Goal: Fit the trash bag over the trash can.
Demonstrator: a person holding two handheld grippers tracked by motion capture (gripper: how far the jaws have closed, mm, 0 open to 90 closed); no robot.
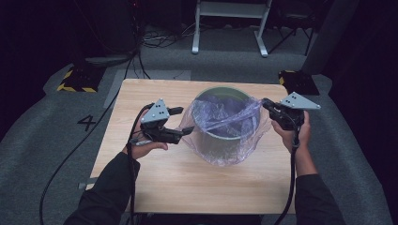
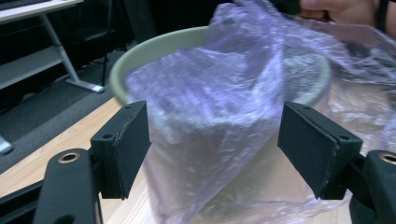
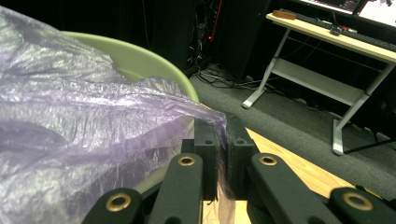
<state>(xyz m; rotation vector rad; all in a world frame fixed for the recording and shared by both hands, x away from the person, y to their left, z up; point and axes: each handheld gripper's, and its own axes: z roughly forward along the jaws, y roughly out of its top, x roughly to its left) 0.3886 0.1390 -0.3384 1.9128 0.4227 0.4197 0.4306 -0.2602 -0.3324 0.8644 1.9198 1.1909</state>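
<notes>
The right gripper (image 3: 222, 154) had its jaws closed on an edge of the purple plastic bag (image 3: 70, 130), which was draped over the green bin (image 3: 140, 63).

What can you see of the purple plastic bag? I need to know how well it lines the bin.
The purple plastic bag is thin, translucent and crinkled. It sits loosely in and over a pale green round bin on the wooden table. Film hangs down the bin's near outside wall; the far rim is bare. The right hand-held gripper pinches its edge with jaws shut. The left hand-held gripper is open, with film between its pads, untouched.
</notes>
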